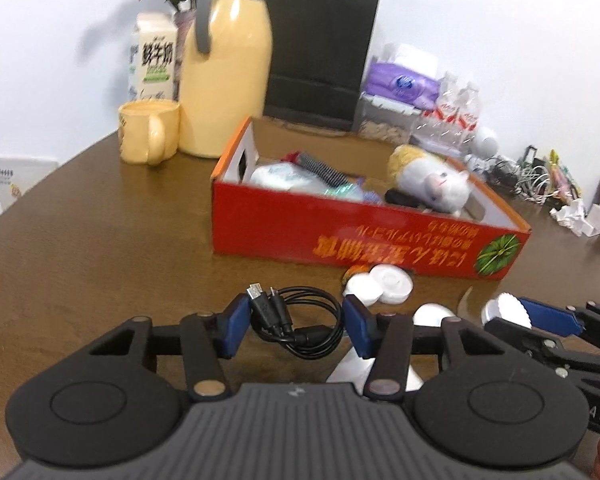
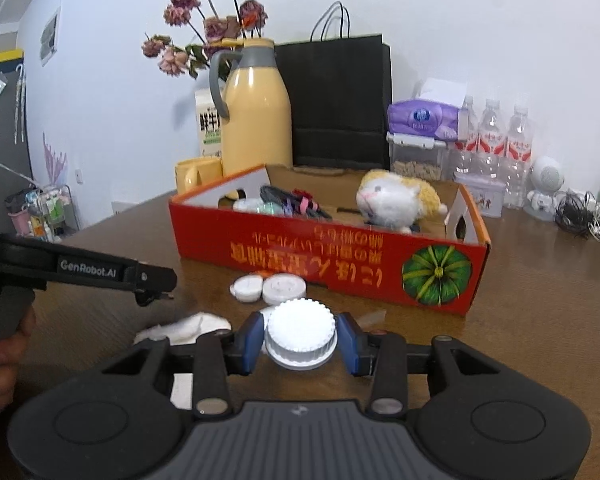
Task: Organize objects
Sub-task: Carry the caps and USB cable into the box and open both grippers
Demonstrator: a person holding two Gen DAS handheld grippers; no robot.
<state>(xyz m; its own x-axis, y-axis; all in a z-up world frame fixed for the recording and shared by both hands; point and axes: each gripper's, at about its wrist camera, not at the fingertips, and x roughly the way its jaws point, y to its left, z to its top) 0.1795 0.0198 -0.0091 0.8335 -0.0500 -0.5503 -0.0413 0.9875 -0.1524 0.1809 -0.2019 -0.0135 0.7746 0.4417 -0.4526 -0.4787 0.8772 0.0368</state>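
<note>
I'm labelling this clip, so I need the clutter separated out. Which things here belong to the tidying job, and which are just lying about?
Part of the job:
- red box
- black cable, between the open left claw
- ridged white cap, in the right claw
- two white discs

Lying about:
- yellow jug
- black bag
- water bottles

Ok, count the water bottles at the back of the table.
3 show in the right wrist view, upright in a row against the wall, right of the purple tissue pack: left bottle, middle bottle, right bottle. More may be hidden behind them.
</note>
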